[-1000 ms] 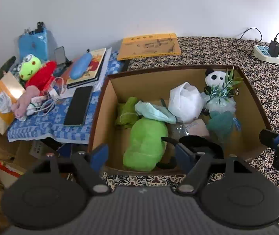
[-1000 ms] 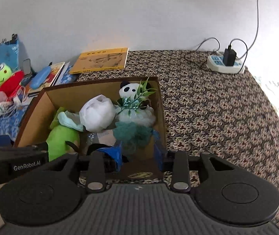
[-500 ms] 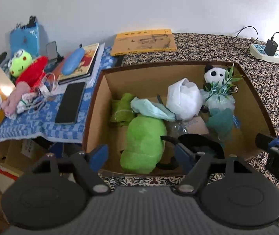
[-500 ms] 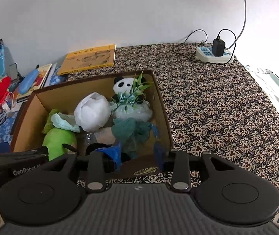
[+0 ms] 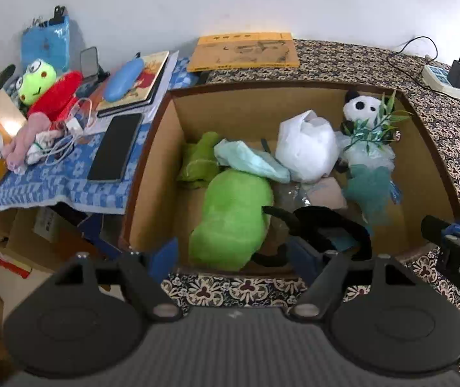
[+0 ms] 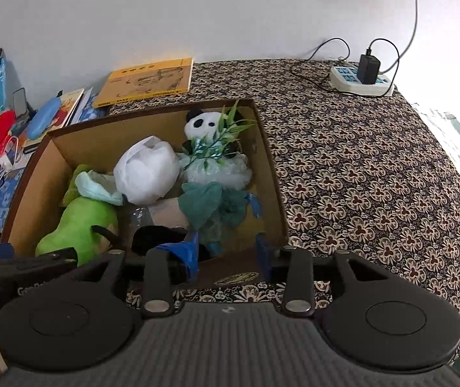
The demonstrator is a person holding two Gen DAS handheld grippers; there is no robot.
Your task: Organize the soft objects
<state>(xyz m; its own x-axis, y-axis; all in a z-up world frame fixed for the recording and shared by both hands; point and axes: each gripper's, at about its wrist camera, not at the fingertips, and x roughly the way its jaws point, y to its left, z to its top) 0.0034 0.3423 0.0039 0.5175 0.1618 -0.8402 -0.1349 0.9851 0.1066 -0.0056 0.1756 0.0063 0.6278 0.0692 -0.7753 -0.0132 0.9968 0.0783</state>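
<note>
Cardboard box [image 5: 152, 167] standing on the patterned surface [image 6: 358, 167], holding the soft objects. Large green plush [image 5: 233, 216], rounded and fuzzy, lies along the box's left half with a black strap [image 5: 279, 213] across its near end. Behind it, a pale mint cloth [image 5: 249, 161] overlaps a crumpled white bag [image 5: 307, 151]. At the far right corner sits a panda plush [image 6: 202, 124], white with black ears, carrying a green leafy sprig [image 6: 220, 142] above a pale frilly mass; a teal fabric bundle [image 6: 210, 201] lies just in front. A dark item near the front wall is too shadowed to identify. Left gripper [image 5: 233, 258]: jaws spread, nothing between them. Right gripper [image 6: 226, 253]: jaws opening, nothing pinched, above the box's near right corner.
</note>
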